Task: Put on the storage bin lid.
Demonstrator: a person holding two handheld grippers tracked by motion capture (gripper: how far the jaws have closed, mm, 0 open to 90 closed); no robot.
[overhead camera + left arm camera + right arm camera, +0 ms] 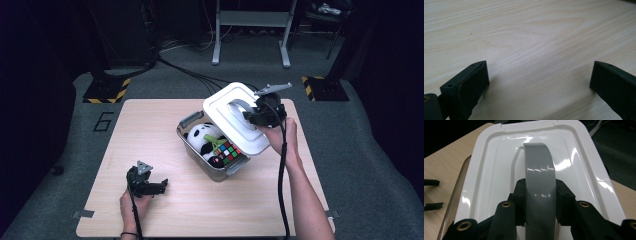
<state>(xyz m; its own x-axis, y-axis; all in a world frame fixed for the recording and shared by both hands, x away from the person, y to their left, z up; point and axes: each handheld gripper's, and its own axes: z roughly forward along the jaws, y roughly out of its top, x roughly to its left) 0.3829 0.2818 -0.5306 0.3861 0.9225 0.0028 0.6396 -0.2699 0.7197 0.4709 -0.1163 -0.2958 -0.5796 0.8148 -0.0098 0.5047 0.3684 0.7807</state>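
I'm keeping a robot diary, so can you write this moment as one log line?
right tongs: shut on lid handle | lid: tilted above box | left tongs: open, over table

a pale wooden surface [165,130] stands on grey carpet [55,150]; behind it are black-and-yellow striped floor plates [106,91] and a grey metal frame [252,20].
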